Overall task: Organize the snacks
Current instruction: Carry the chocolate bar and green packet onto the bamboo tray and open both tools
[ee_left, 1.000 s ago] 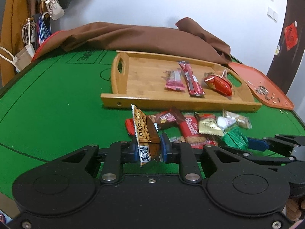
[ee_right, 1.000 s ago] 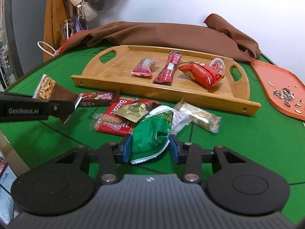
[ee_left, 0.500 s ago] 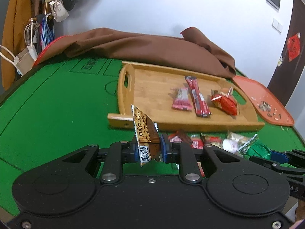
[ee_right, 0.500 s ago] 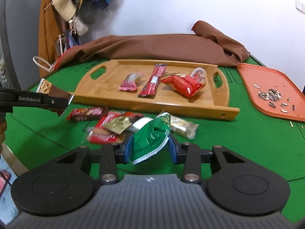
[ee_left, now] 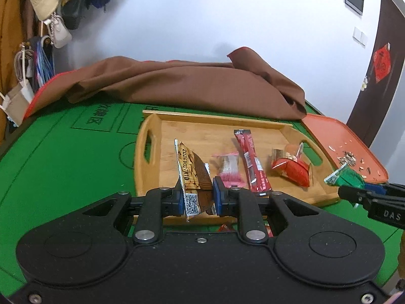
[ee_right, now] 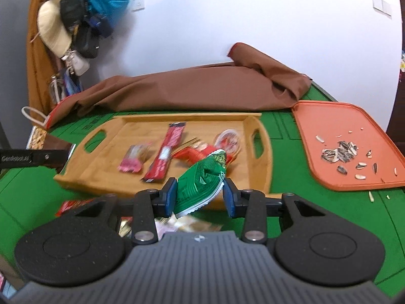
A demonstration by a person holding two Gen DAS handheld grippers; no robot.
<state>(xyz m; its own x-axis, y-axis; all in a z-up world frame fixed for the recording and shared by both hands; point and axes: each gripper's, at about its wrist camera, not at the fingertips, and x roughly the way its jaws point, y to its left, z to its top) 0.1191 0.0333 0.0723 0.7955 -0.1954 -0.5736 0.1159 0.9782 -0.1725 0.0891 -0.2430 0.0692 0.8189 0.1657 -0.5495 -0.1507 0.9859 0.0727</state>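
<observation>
Between left tongs (ee_left: 197,198): nut packet (ee_left: 193,177), clamped.

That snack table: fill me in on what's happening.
A person is clearing loose snacks into the wooden tray, working a pair of tongs in each hand. The left tongs are shut on a brown nut bar; the right tongs grip a green packet. Both are held up near the tray's front edge, neither dropped yet. Three red packets already lie in the tray, and a few snacks are still on the green table.
</observation>
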